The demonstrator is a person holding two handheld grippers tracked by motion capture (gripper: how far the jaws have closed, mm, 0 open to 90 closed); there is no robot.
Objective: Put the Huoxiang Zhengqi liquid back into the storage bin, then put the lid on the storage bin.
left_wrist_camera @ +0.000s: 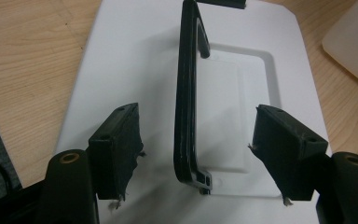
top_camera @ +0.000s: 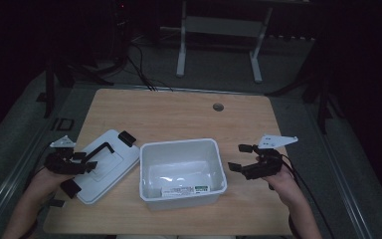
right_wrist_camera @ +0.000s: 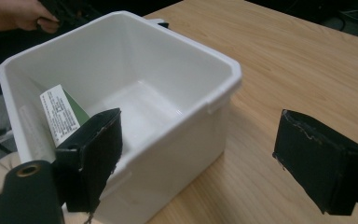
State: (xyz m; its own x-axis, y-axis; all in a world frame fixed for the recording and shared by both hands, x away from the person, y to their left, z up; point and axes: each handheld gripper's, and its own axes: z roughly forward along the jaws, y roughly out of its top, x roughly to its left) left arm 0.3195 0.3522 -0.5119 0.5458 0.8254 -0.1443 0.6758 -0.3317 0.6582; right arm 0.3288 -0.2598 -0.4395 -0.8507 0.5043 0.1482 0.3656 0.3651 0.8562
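The left gripper (left_wrist_camera: 198, 140) is held wide open, its jaws set either side of the raised black handle (left_wrist_camera: 186, 93) of a white lid (top_camera: 107, 164), without touching it. The lid lies flat on the wooden table (top_camera: 179, 114), at nine o'clock from the white bin (top_camera: 181, 172). The right gripper (right_wrist_camera: 198, 158) is also spread wide and grips nothing, being held at three o'clock from the bin.
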